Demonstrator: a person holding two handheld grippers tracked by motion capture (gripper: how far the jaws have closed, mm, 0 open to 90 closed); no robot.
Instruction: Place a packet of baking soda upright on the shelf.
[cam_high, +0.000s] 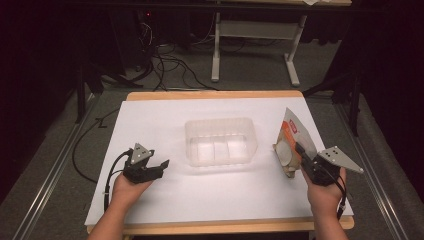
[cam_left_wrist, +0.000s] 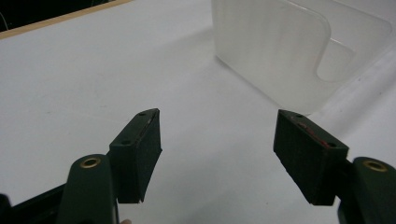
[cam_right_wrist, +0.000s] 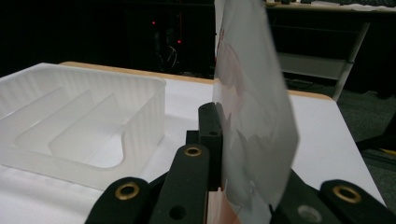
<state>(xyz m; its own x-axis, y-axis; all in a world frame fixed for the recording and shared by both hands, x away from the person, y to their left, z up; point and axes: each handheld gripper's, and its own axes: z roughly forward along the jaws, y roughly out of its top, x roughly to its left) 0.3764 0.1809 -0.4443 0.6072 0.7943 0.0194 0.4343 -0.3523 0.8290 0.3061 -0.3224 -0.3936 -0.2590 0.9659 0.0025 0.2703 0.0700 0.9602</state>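
Note:
A clear plastic tray with inner dividers sits in the middle of the white table cover; its corner and its ribbed wall show in the gripper views. At the right, my right gripper is shut on a white-and-orange snack pouch, held upright just above the table. In the right gripper view the pouch stands edge-on between the jaws of the right gripper. At the left, my left gripper rests low over the table, open, with nothing between its pads.
The white cover spreads over a wooden table whose edge shows at the back. Beyond it are a dark floor with cables and a white table frame.

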